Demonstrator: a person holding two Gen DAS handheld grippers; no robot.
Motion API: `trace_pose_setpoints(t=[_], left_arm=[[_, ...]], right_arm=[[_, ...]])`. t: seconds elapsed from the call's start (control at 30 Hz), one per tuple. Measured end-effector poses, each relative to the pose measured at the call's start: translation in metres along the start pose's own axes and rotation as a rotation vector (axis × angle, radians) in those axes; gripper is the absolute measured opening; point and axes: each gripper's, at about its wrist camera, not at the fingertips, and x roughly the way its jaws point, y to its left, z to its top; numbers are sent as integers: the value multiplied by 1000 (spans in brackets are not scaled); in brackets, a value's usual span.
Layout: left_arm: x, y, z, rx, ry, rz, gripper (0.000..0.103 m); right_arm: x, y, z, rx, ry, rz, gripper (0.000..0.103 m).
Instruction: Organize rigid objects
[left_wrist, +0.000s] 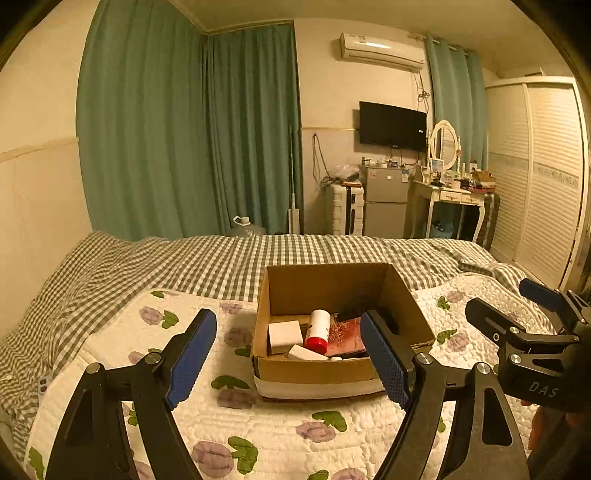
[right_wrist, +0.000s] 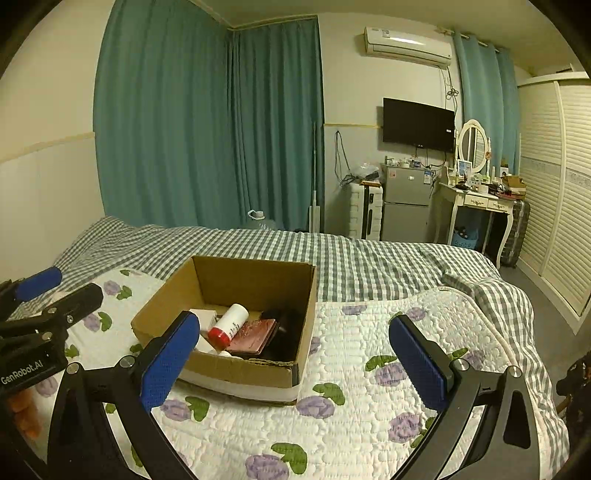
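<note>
An open cardboard box (left_wrist: 321, 371) (right_wrist: 236, 365) stands on the quilted floral blanket. Inside lie a white bottle with a red cap (left_wrist: 318, 330) (right_wrist: 228, 326), a white block (left_wrist: 284, 334), another white piece (left_wrist: 306, 353), a red patterned wallet (left_wrist: 347, 338) (right_wrist: 253, 334) and a dark object (right_wrist: 284, 325). My left gripper (left_wrist: 290, 363) is open and empty, held in front of the box. My right gripper (right_wrist: 295, 360) is open and empty, to the right of the box front. Each gripper shows at the edge of the other's view.
The floral blanket (right_wrist: 369, 406) lies on a bed with a grey checked sheet (left_wrist: 221, 266). Beyond the bed stand teal curtains, a small fridge (right_wrist: 406, 203), a suitcase, a vanity table with mirror (right_wrist: 476, 199) and a louvred wardrobe (right_wrist: 554, 184).
</note>
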Motion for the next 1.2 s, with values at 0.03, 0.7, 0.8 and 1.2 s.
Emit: trace_pose_setpoints(t=[0.03, 0.7, 0.8, 1.2], left_arm=[[0, 0, -1, 1, 3, -1, 83], [6, 2, -4, -5, 33, -3, 83], [7, 2, -5, -3, 39, -6, 83], [10, 3, -5, -2, 40, -11, 83]], right_arm=[[0, 0, 0, -1, -1, -1, 103], [-2, 0, 2, 5, -6, -18, 103], [-2, 0, 2, 5, -9, -21, 103], [0, 1, 0, -3, -1, -33, 103]])
